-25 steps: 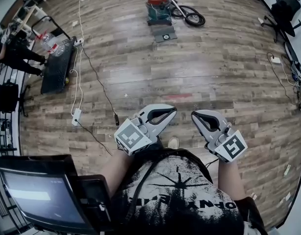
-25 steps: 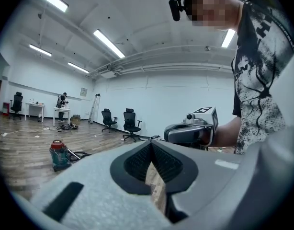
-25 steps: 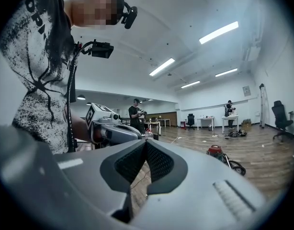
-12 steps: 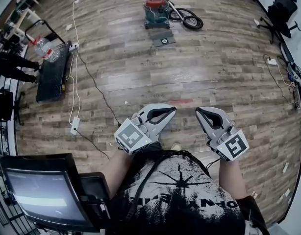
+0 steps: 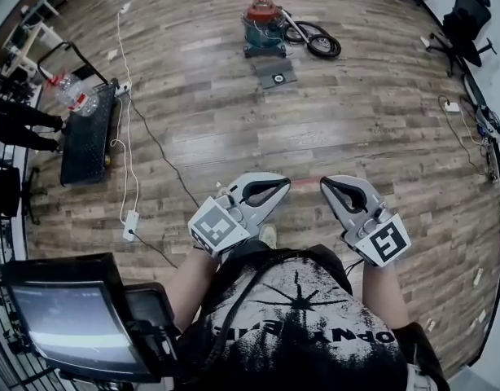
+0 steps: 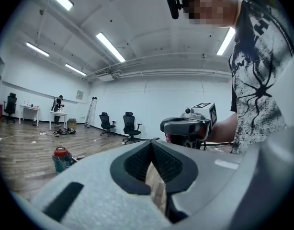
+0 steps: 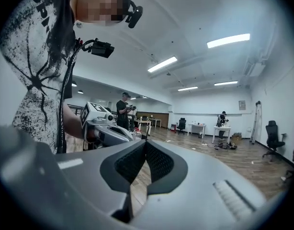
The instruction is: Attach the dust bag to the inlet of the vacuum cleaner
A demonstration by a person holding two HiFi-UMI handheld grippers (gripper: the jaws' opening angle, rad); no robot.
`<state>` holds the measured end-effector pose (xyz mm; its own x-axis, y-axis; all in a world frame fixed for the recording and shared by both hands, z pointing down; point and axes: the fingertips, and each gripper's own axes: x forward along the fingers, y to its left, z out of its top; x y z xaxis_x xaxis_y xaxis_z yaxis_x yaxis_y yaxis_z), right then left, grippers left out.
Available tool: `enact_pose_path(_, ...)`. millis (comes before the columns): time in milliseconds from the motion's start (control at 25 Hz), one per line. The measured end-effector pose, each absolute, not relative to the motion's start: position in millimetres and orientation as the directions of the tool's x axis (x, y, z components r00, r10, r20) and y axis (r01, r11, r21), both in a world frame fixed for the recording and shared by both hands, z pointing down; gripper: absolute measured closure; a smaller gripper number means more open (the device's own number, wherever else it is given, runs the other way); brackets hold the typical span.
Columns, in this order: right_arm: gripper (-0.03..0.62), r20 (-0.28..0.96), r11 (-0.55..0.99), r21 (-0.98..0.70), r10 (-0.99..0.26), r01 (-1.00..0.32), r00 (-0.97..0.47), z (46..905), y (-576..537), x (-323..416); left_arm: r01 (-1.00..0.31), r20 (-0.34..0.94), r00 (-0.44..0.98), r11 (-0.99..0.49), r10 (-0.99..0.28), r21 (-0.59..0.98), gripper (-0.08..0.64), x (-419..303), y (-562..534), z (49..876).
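The room is lit brightly by ceiling strip lights (image 6: 110,47), seen at eleven o'clock in the left gripper view. A pale sheen is thrown on the wooden floor (image 5: 315,137). Edges are bent and darkened by fisheye distortion.

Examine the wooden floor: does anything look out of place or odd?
Yes. The flat grey dust bag lies loose on the floor beside the teal vacuum cleaner with the red lid, not on its inlet. The black hose lies coiled next to it, and a white cable trails across the boards.
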<state>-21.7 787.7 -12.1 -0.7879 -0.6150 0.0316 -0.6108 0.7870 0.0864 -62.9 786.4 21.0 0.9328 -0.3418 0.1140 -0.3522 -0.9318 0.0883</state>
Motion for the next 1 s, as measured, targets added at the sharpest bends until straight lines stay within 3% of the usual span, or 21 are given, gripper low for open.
enact_pose_path(400,0.586,0.051,0.772,0.148,-0.63,-0.618,-0.775,-13,751,-51,-0.325,0.108,0.942,-0.943,-0.317,0.075,0.563,-99,760,34)
enact_pose_path(1000,0.586,0.085,0.781,0.135,-0.623,-0.61,-0.778,-8,737,-36,-0.333,0.108,0.94,-0.938,-0.323,0.097,0.563,-86,744,33)
